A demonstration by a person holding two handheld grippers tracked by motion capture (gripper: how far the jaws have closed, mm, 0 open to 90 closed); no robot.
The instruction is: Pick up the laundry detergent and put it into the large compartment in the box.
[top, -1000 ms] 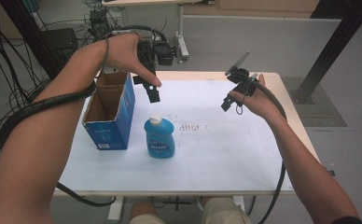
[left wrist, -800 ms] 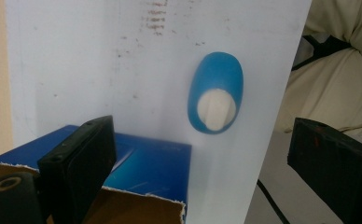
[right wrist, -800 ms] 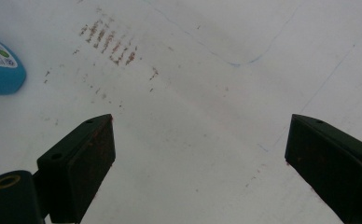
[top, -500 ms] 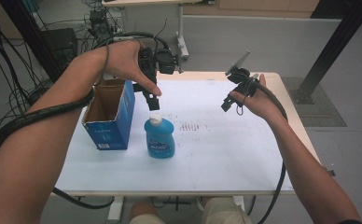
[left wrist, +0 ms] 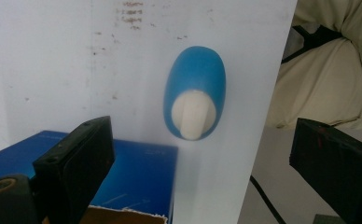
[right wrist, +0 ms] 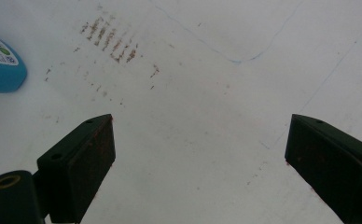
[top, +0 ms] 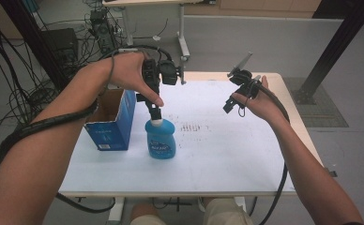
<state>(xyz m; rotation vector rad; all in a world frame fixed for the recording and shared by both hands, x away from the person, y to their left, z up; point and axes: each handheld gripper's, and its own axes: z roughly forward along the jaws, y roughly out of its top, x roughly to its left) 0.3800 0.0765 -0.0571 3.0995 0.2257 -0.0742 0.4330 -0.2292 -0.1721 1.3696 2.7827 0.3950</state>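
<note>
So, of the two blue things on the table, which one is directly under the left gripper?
The blue bottle with the white cap, under the open left gripper. The blue box is apart, at its side.

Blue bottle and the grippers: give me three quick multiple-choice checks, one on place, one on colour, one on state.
1. Where does the blue bottle stand?
A. Inside the box
B. On the table, right of the blue box
C. At the table's far right edge

2. What colour is the bottle's cap?
A. White
B. Red
C. Black

3. How is the left gripper?
A. Shut on the cap
B. Lying on the table
C. Open above the cap

Key: 1 B, the high view shows the bottle upright on the white table beside the box. 2 A, the left gripper view shows a whitish cap. 3 C, its jaws stand wide apart, having just opened further, with nothing between them.
</note>
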